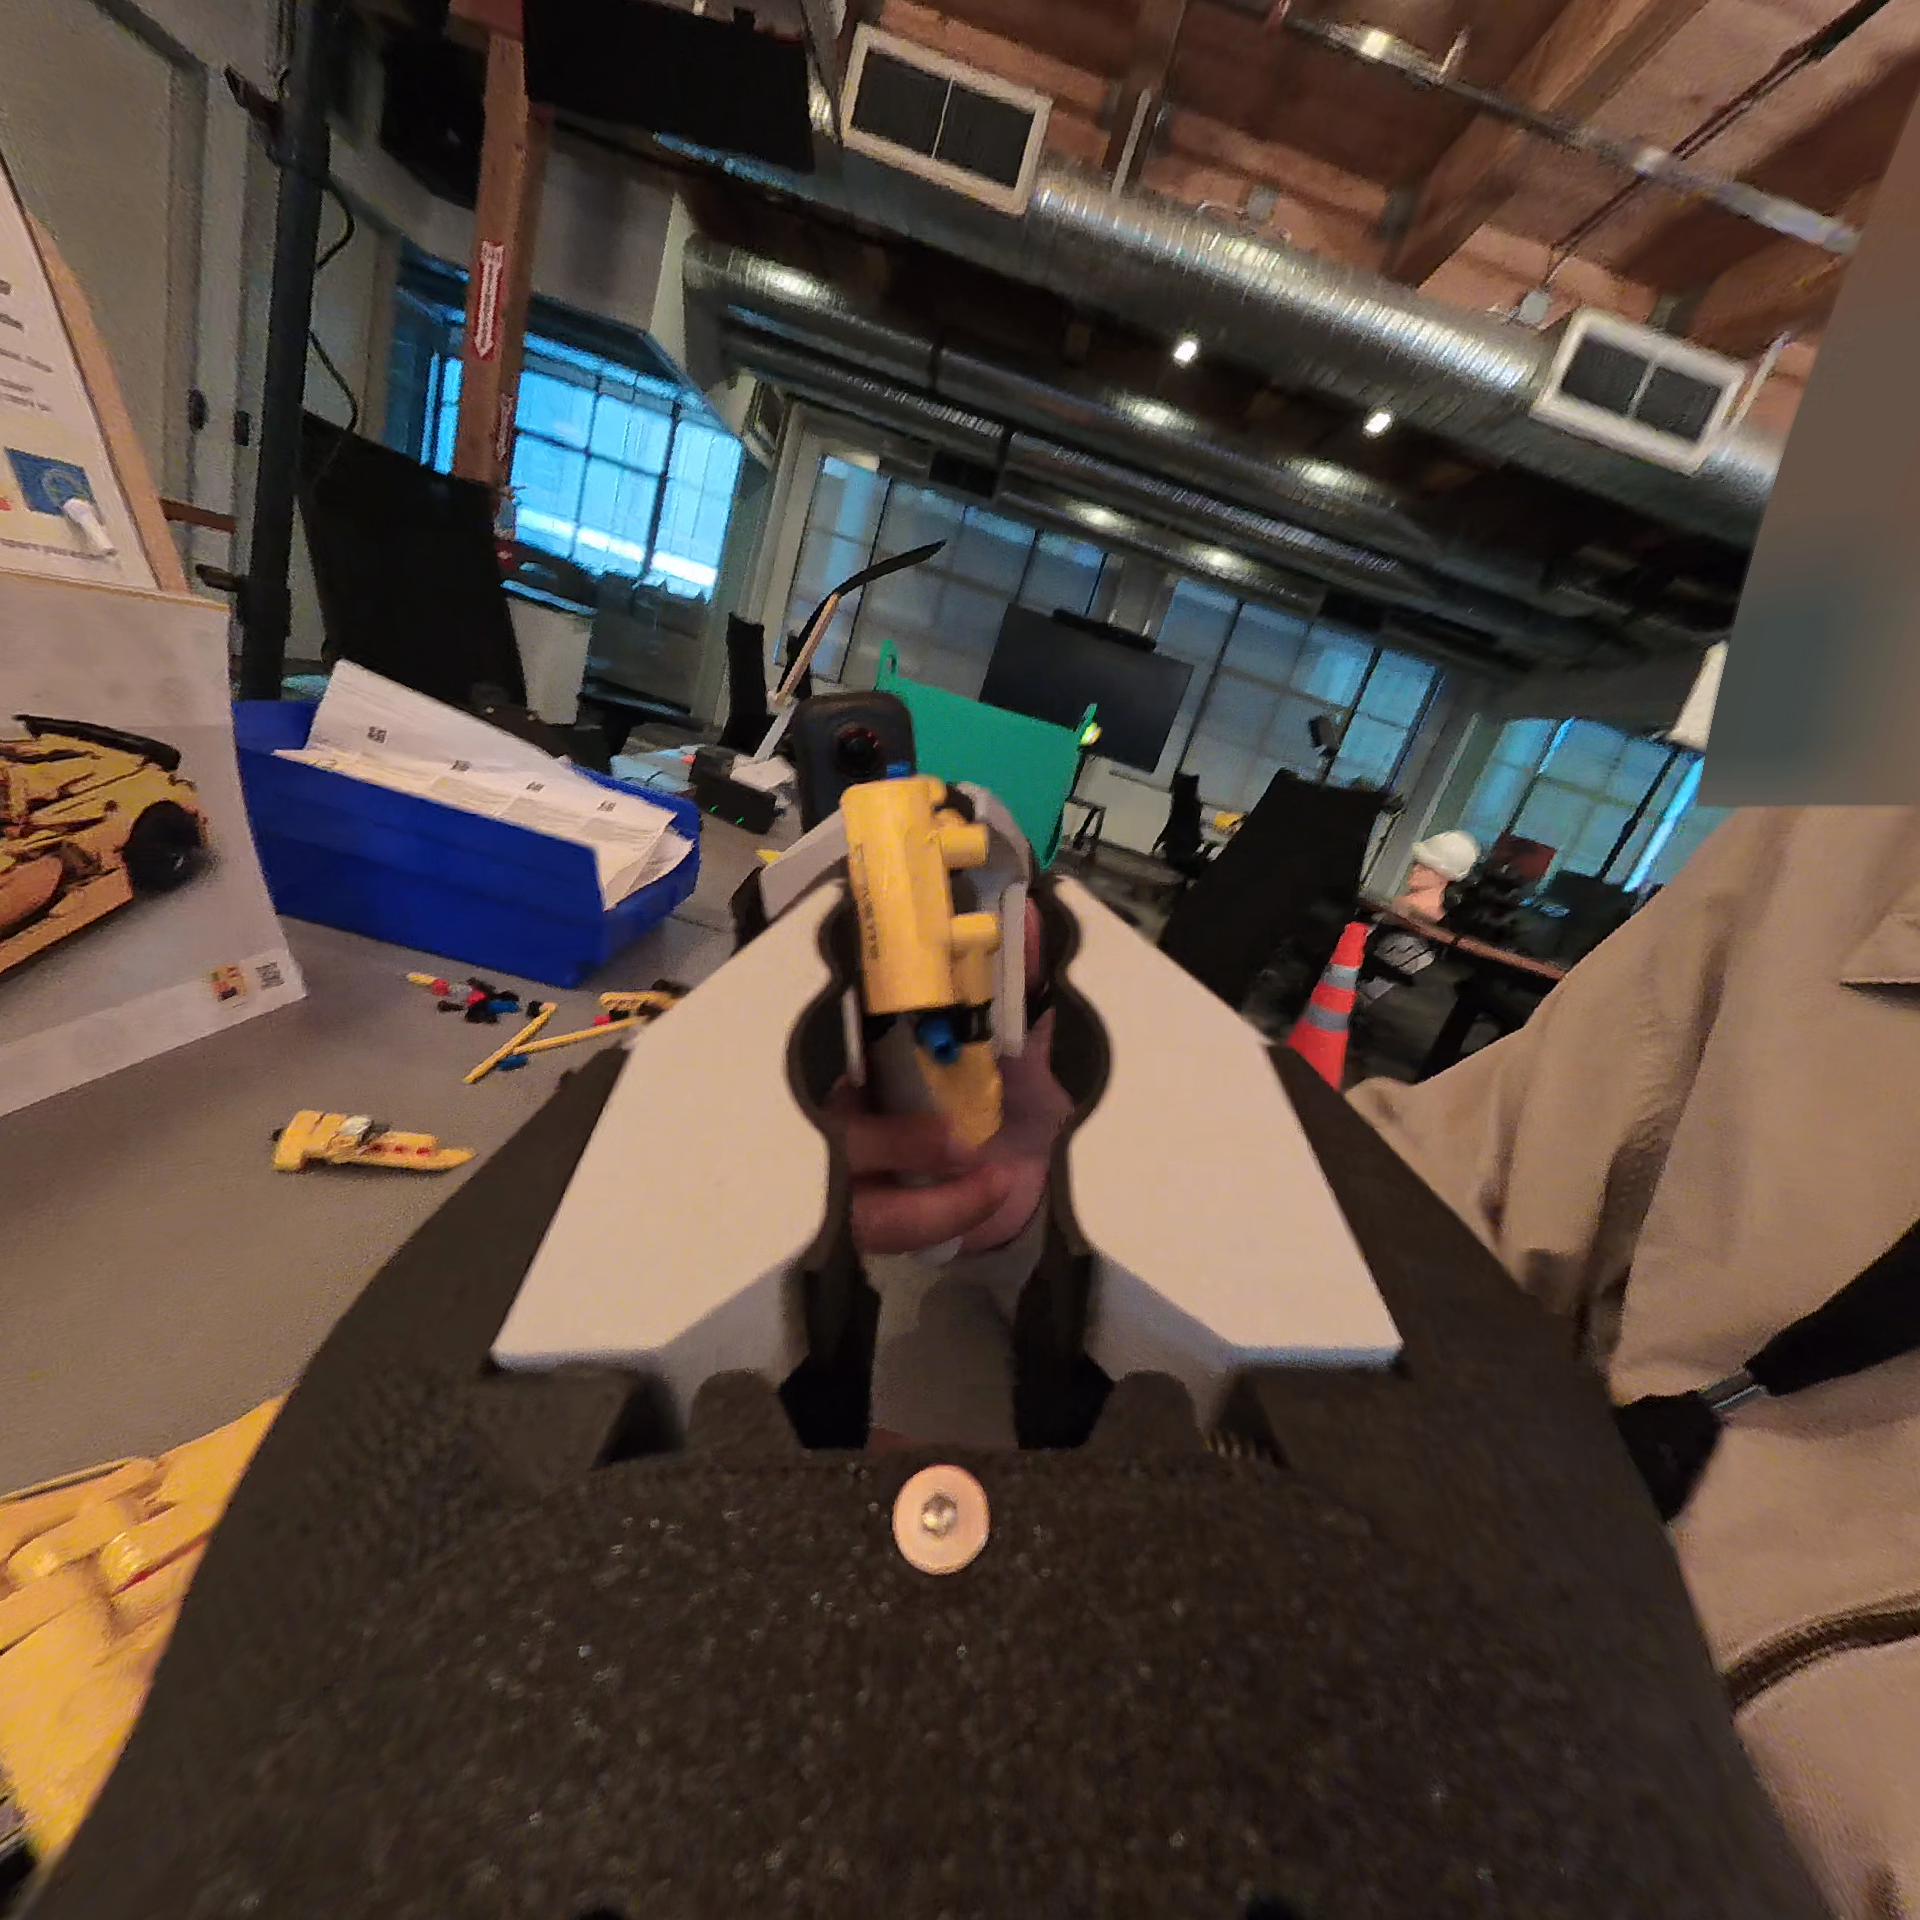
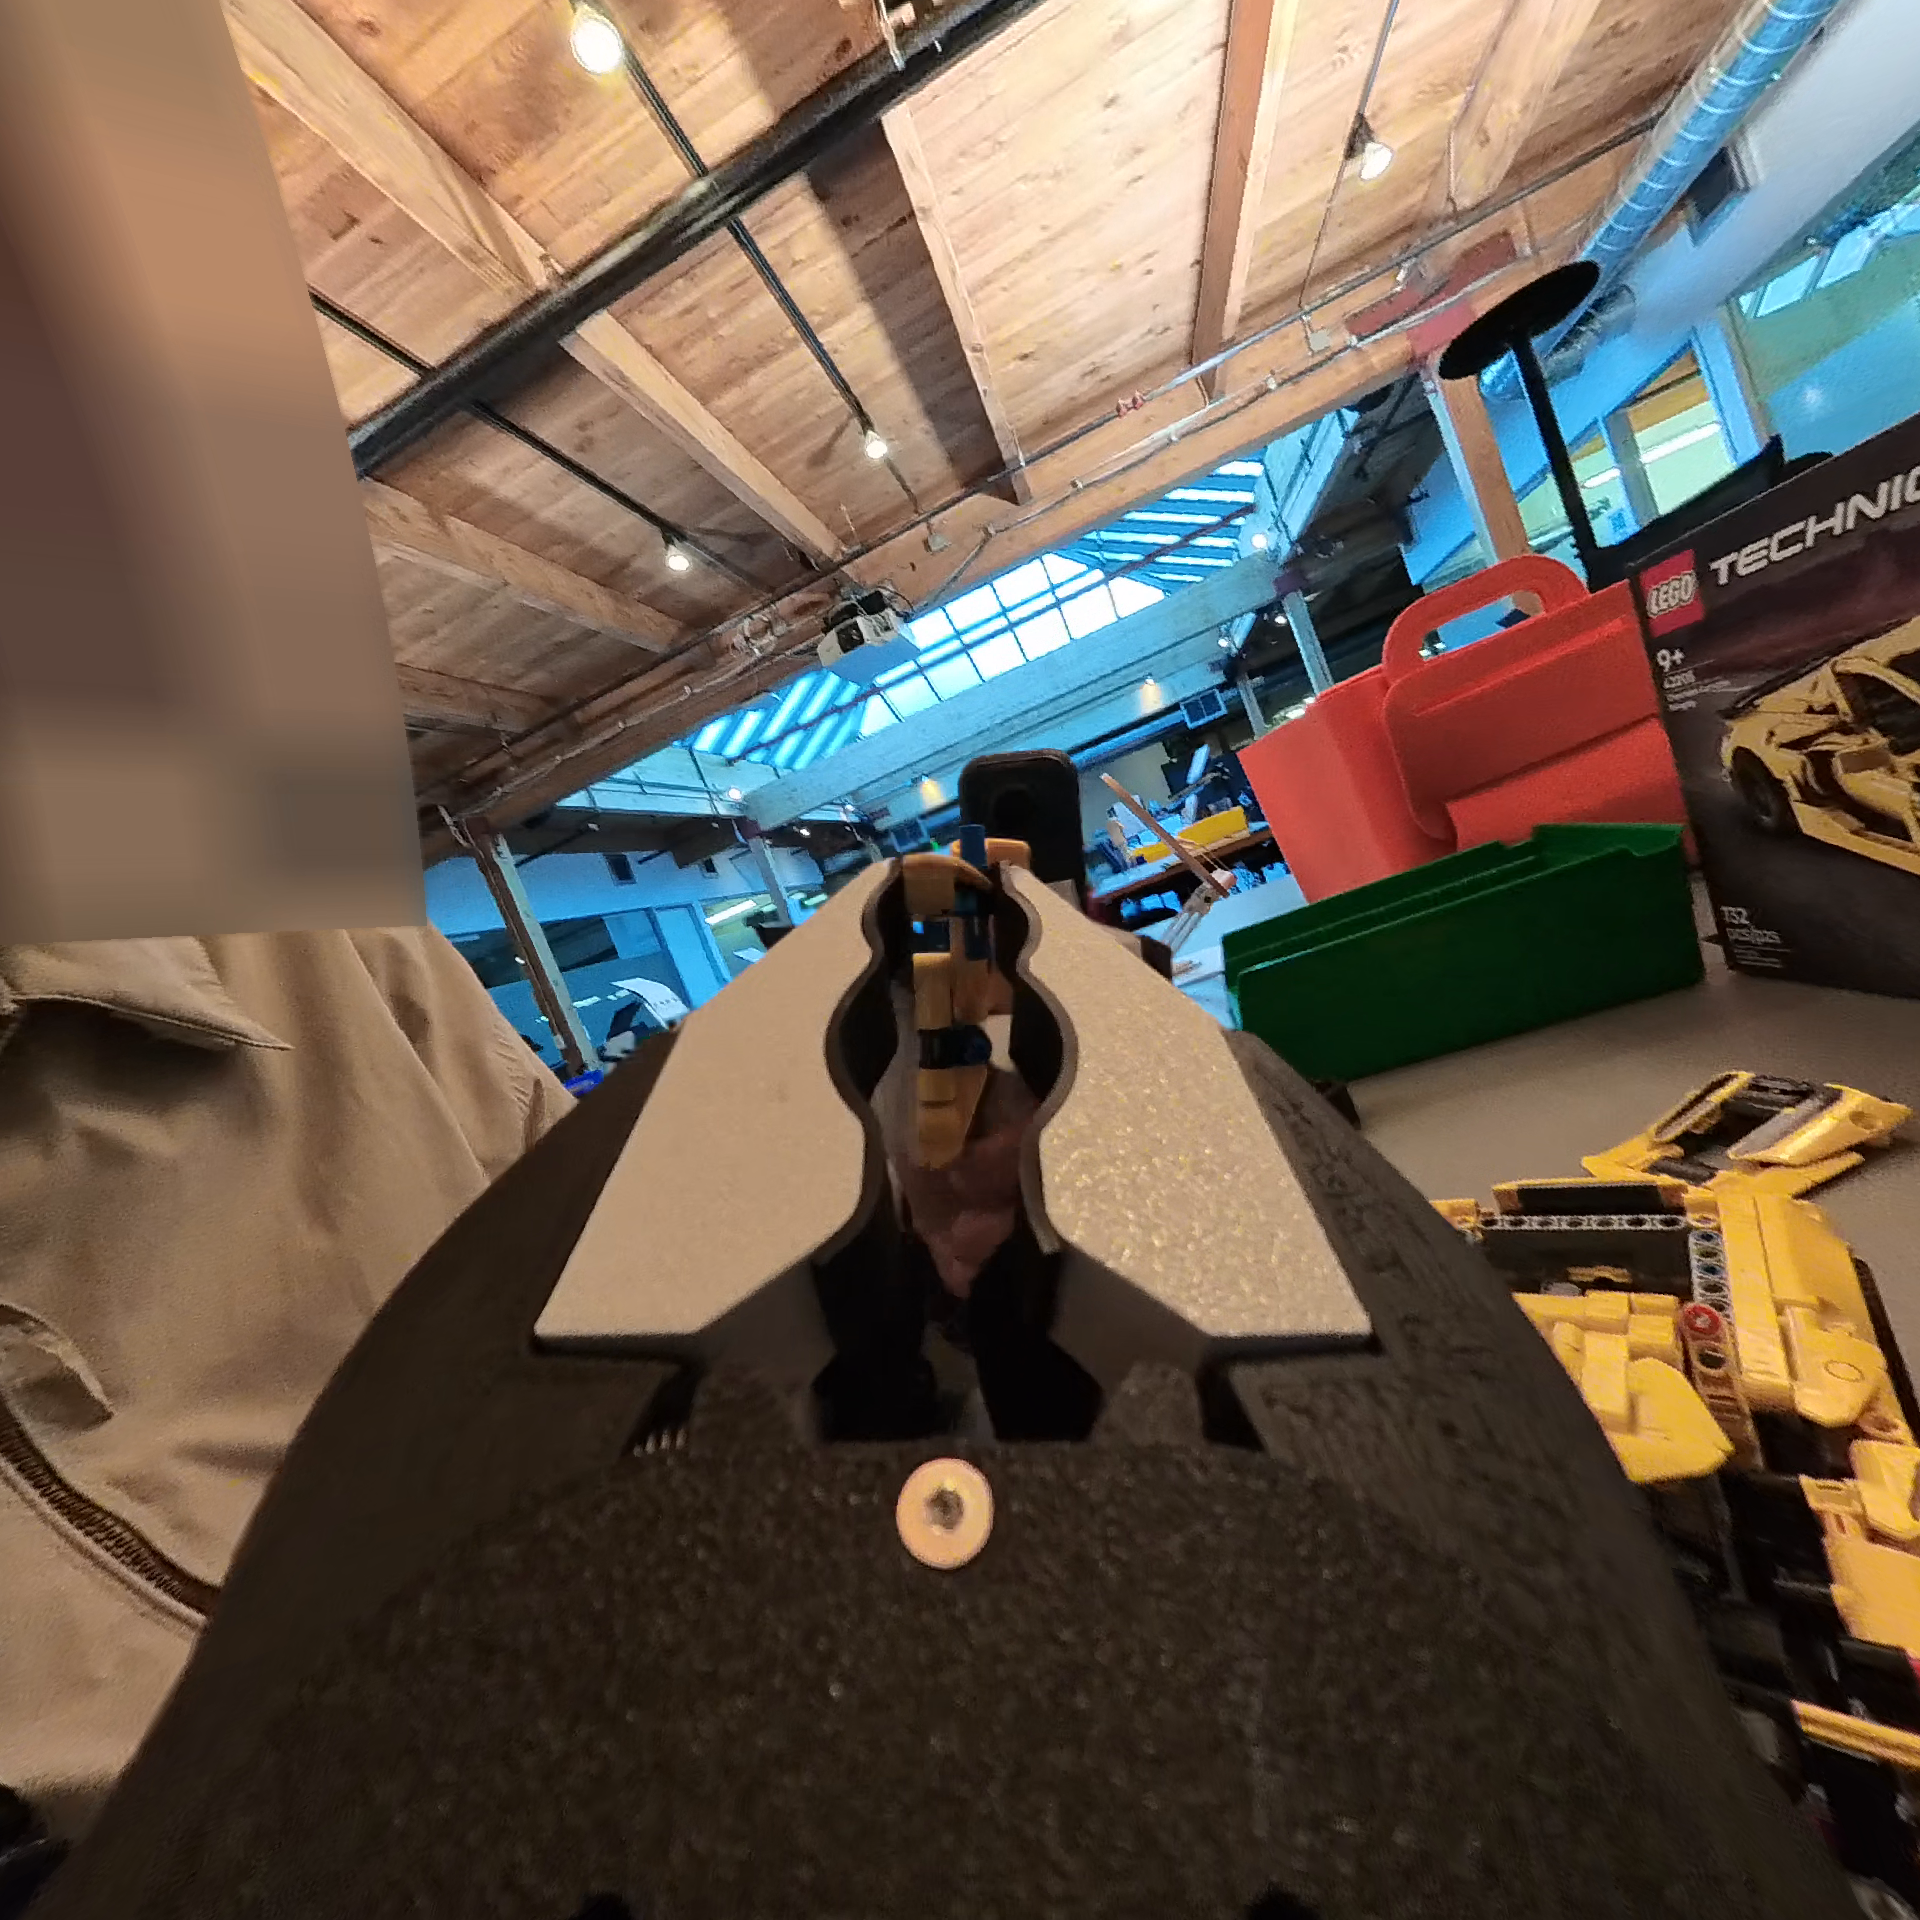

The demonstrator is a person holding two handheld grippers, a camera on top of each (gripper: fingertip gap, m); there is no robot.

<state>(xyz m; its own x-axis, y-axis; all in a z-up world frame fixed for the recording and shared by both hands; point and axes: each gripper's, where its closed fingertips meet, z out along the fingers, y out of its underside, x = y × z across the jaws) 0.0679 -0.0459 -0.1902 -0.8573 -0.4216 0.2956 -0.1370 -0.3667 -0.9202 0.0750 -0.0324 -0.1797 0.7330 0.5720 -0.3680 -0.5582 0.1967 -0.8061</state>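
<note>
A yellow brick-built piece with blue pins (image 1: 914,914) hangs in the air between my two grippers, which face each other. My right gripper (image 2: 948,873) is shut on this piece (image 2: 940,1049); its white fingers (image 1: 1003,883) show on both sides of the piece in the left wrist view. My left gripper (image 1: 940,894) stands slightly open, with its tips on either side of the piece. I see no contact between them. A hand (image 1: 935,1184) shows below the piece. The left gripper's black camera (image 2: 1018,810) shows behind the piece in the right wrist view.
On the grey table (image 1: 208,1247) lie a blue bin of papers (image 1: 416,862), a booklet picturing a yellow car (image 1: 114,831), loose small parts (image 1: 520,1013) and a yellow sub-assembly (image 1: 364,1143). A yellow car model (image 2: 1662,1330), green bin (image 2: 1455,956), red case (image 2: 1475,748) and set box (image 2: 1818,727) stand at the right. Only a small space, under 4 cm, lies between the two pairs of fingers.
</note>
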